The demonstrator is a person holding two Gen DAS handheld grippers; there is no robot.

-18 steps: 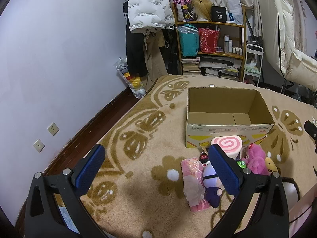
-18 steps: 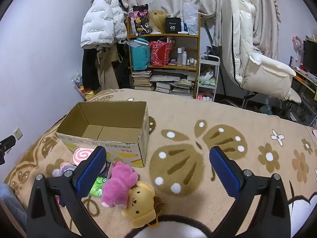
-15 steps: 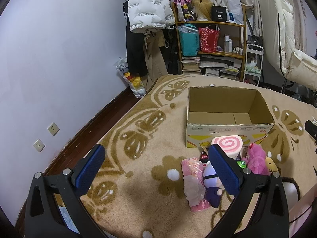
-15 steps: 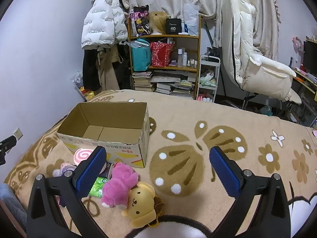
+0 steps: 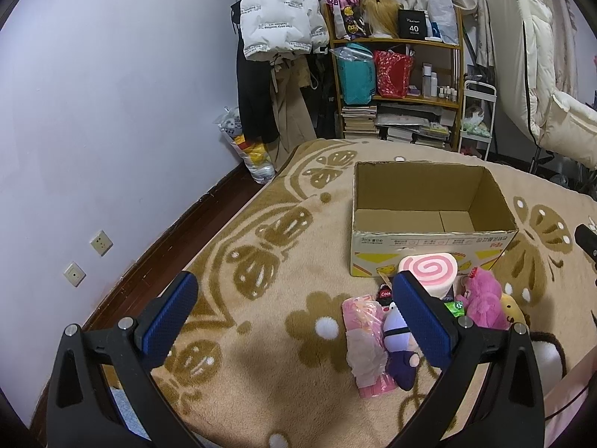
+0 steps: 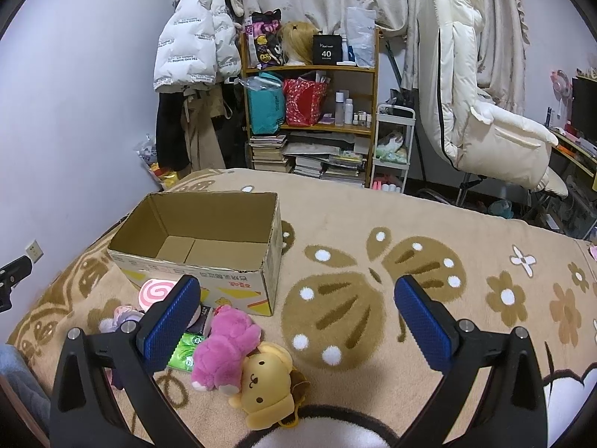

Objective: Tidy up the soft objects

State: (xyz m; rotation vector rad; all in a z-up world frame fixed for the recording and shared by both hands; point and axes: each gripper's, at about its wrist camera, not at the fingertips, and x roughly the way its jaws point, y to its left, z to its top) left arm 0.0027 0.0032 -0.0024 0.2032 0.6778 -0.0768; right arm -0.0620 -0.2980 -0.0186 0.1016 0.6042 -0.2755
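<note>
Left wrist view: we held left gripper (image 5: 294, 306) wide open, empty, above blanket (image 5: 268, 261). Cardboard box (image 5: 429, 239) sat far right; swirl cushion (image 5: 429, 270), pink packet (image 5: 363, 339), purple plush (image 5: 399, 343) lay near it.

Right wrist view: right gripper (image 6: 296, 311) gaped wide, gripping nothing. Pink plush (image 6: 224, 343) touched yellow plush (image 6: 266, 384), near left, beside box's near corner.

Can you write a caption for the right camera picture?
Open right gripper above pink plush and yellow plush, beside empty cardboard box.

Box (image 6: 209, 239) top open; toys (image 6: 238, 343) alongside.
</note>
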